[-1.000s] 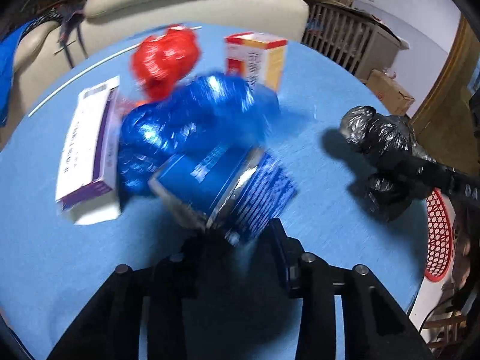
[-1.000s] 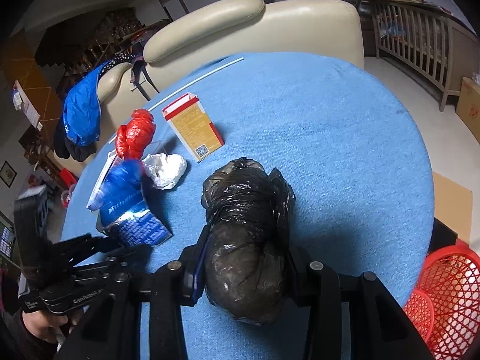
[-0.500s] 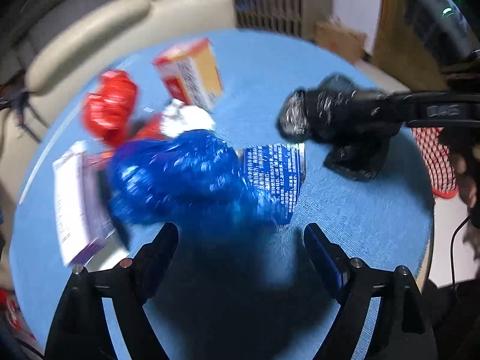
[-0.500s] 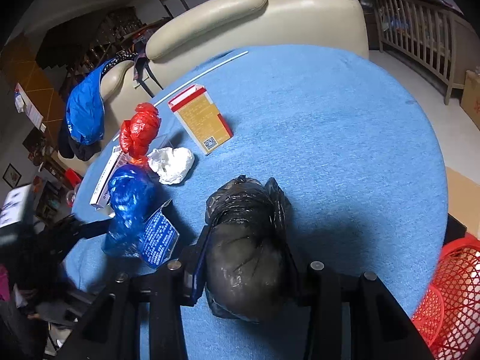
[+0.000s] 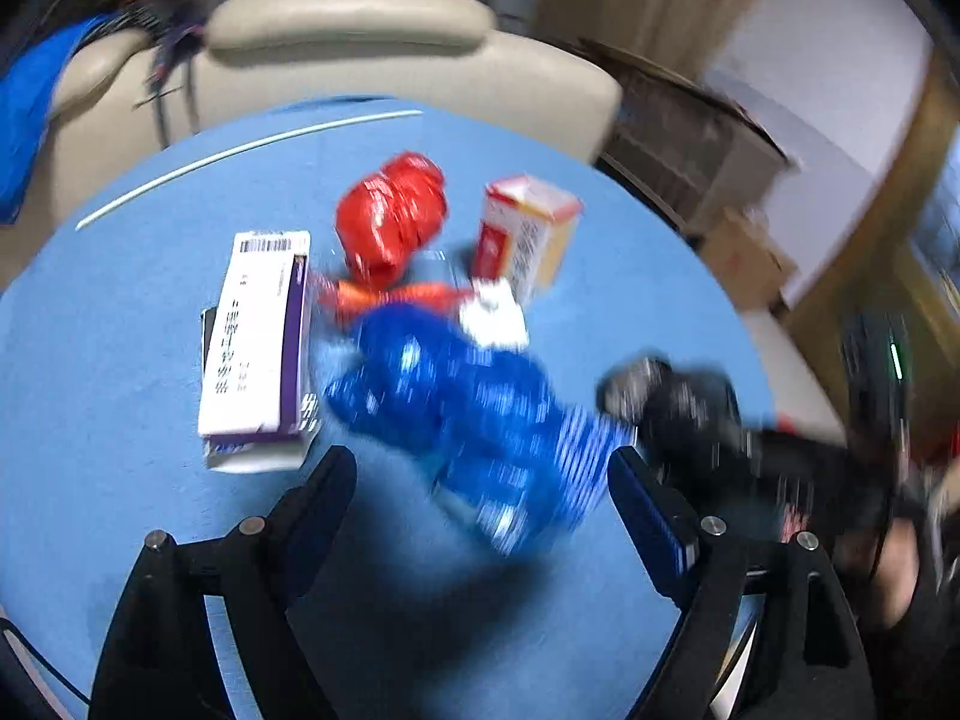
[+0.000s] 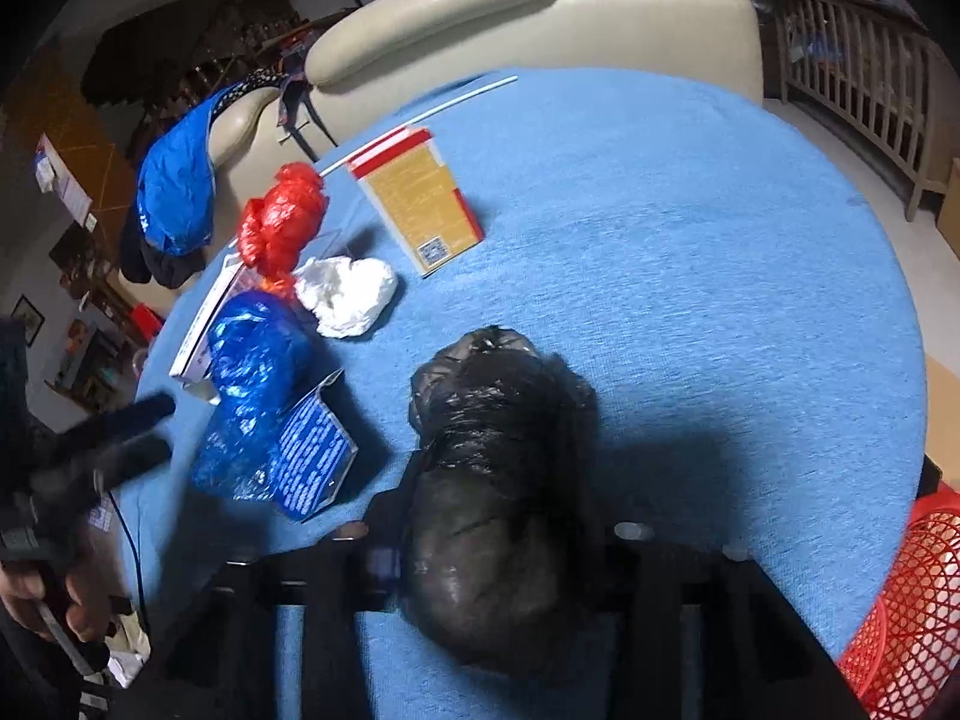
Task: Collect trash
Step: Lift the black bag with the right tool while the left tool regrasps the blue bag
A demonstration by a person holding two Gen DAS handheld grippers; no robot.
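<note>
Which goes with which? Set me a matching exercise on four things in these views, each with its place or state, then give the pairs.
Things:
1. black bag
2. blue bag
3. white wad
4. red basket

Places or states:
a. off the table's edge, low on the right
b. clamped in the right claw
c. lying free just ahead of the open left claw
d. on the cloth next to the yellow and red box

Pairs: 1-b, 2-c, 3-d, 4-a
</note>
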